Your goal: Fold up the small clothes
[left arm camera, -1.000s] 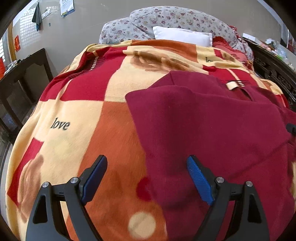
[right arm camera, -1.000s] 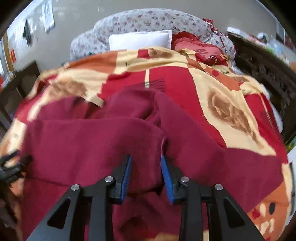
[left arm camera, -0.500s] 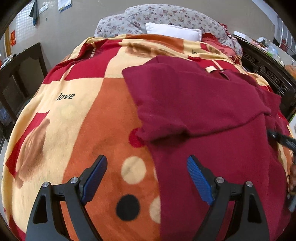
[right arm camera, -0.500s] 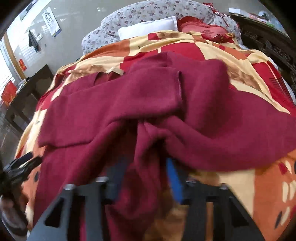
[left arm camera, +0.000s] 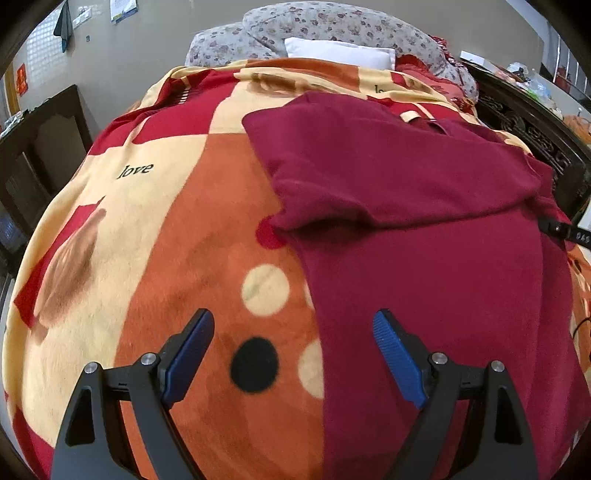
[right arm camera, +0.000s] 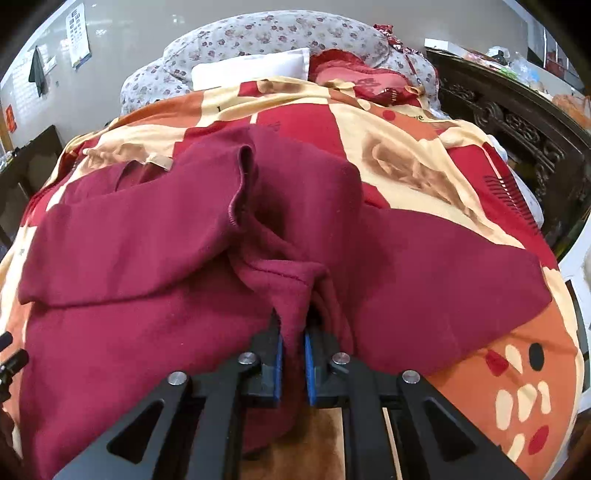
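My right gripper (right arm camera: 292,350) has just been closing and now pinches the maroon garment's (right arm camera: 147,258) near hem to lift it, while my left gripper (left arm camera: 291,358) hangs apart above its left edge.

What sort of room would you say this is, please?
Most likely a bedroom: a patterned fleece blanket covers a bed, a white pillow lies against floral bedding, beside a dark carved wooden frame.

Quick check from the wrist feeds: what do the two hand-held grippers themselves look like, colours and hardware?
Both match. The left hand-held gripper and the right hand-held gripper have matte black fingers with triangular cut-outs, silver round screw heads and ribbed blue pads. No cables, markings, sleeves or hands show near them.
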A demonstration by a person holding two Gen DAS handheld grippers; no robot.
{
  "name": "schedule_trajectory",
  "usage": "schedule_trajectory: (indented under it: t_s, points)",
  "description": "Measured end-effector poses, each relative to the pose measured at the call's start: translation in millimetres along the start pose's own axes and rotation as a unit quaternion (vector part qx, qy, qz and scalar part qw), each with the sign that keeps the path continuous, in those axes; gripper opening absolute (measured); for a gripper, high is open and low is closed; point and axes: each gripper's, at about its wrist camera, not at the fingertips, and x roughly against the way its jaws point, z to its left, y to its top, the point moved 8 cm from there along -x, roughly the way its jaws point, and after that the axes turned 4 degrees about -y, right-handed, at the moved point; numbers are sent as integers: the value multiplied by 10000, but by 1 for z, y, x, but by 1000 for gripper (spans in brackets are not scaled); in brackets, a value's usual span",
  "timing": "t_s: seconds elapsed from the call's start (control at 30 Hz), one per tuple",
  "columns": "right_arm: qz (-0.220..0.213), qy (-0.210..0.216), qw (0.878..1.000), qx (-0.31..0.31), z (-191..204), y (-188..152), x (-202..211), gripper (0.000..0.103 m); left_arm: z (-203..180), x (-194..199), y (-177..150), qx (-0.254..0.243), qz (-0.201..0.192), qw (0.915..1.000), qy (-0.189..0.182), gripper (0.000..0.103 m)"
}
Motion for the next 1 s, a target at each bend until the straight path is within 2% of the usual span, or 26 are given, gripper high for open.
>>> schedule_trajectory:
  t_s: [0.07,0.1,0.13,0.2,0.33,0.4,0.47,0.5,0.53,0.57,0.6,0.67,0.8,0.93,1.0]
  points:
    - [13,318,9995,-55,0,-5,17,19,-1,8,-5,-2,-33,10000,-75,87]
    - [12,418,9991,-1,1,-10,26,30,0,12,-9,11,-31,10000,-86,87]
    - [-5,501,9987,96,2,-16,37,51,1,14,-12,22,-15,10000,-93,87]
    - [41,537,9982,276,0,-40,59,73,3,18,-21,43,26,9999,-146,87]
    - [475,1096,9925,275,-3,-98,80,73,3,18,-35,55,165,9998,-115,87]
    - [721,1126,9906,290,-2,-121,71,73,0,17,-37,65,200,9997,-114,87]
    - [782,981,9916,319,-1,-135,62,70,-3,21,-39,60,191,9997,-117,87]
    - [605,856,9937,399,1,-136,65,59,-5,23,-39,48,165,9998,-135,87]
    - [459,733,9944,602,5,-138,70,33,-8,26,-39,26,135,9998,-141,87]
    - [412,812,9935,678,9,-140,74,15,-9,28,-38,14,117,9998,-142,87]
    - [419,952,9926,630,13,-142,77,7,-12,31,-37,3,87,9998,-158,87]
    - [323,715,9933,852,16,-145,79,7,-19,38,-32,-20,0,9997,-245,87]
    - [274,684,9942,782,10,-143,89,5,-36,50,-27,-151,-156,9990,-379,87]
    - [188,276,9947,975,-12,-146,117,0,-51,52,-26,-265,-162,9982,-514,87]
    - [179,-262,9933,1112,-31,-149,122,0,-60,47,-26,-299,-122,9977,-604,87]
